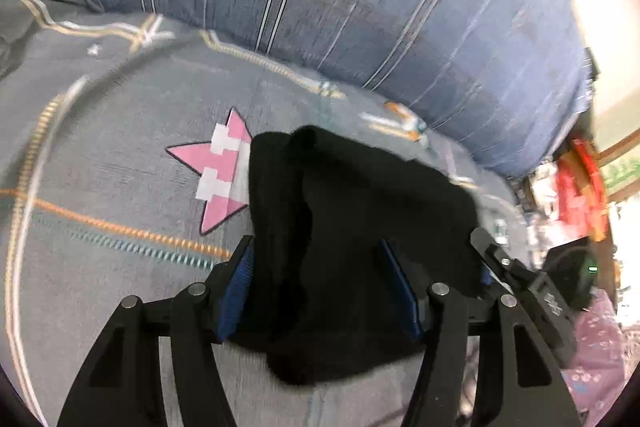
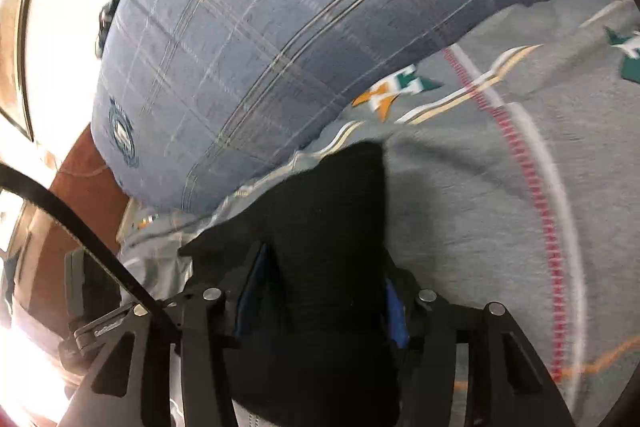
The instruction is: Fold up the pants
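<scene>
The black knitted pants [image 1: 360, 227] are held bunched above the grey patterned bedsheet [image 1: 100, 267], near the blue plaid pillow [image 1: 360, 7], with the jaws of the left gripper [image 1: 320, 287] and the right gripper [image 2: 320, 291] closed on the cloth, so a carrying step seems in hand and next a flat laying is needed.

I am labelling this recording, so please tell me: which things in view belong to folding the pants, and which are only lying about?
Part of the job:
- black pants
- left gripper, fingers around the fabric
- right gripper, fingers around the fabric
- grey bedsheet under the pants

Just lying about:
- blue plaid pillow
- red item at the bedside, too blurred to name
</scene>
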Available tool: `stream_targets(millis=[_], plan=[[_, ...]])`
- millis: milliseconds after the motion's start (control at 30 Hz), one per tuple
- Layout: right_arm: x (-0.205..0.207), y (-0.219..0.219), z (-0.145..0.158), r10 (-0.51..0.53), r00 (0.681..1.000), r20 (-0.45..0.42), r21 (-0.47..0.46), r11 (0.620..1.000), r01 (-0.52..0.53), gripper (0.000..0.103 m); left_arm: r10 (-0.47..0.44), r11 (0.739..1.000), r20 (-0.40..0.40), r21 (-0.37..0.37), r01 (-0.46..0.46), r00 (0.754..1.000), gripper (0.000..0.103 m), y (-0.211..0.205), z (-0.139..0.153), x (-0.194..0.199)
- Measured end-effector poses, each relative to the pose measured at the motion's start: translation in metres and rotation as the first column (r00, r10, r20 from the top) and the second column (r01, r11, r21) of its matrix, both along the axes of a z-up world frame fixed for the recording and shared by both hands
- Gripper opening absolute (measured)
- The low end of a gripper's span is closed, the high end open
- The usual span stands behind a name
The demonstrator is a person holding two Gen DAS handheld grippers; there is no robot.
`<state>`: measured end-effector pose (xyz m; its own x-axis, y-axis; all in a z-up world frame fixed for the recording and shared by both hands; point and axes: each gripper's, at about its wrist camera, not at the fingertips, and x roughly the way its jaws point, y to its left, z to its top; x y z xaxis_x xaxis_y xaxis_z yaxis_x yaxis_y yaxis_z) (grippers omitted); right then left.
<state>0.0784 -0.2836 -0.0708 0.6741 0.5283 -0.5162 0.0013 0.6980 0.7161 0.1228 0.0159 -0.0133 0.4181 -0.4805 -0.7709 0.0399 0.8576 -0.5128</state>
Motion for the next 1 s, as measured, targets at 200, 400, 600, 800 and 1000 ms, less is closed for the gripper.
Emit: stream_targets(millis=[200,400,600,800,1000], plan=[[-0.056,-0.04,-0.03,0.023,0.996,-0.082,0.085,0.996,-0.016,0.045,0.006,0.994,0.115,0.107,-0.019,0.993,0.061,0.026,0.025,-0.06],[-0.077,-0.081,-0.039,-0.025,0.977,-0.21,-0.005,1.0,0.024,0.0,0.033,0.983,0.083,0.178,-0.047,0.996,0.061,0.052,0.004,-0.095],[-0.089,-0.11,-0.012,-0.172,0.961,-0.215,-0.309,0.946,0.1,0.0,0.105,0.984,0.08,0.138,-0.116,0.991,0.061,0.085,0.003,-0.128],[-0.097,-0.152,0.002,-0.376,0.896,-0.234,-0.601,0.781,0.17,0.0,0.124,0.97,0.135,0.194,-0.149,0.983,0.062,0.104,0.018,-0.153],[-0.127,-0.184,0.024,-0.525,0.831,-0.183,-0.772,0.6,0.209,0.052,0.113,0.957,0.188,0.242,-0.158,0.976,0.062,0.112,0.027,-0.172]])
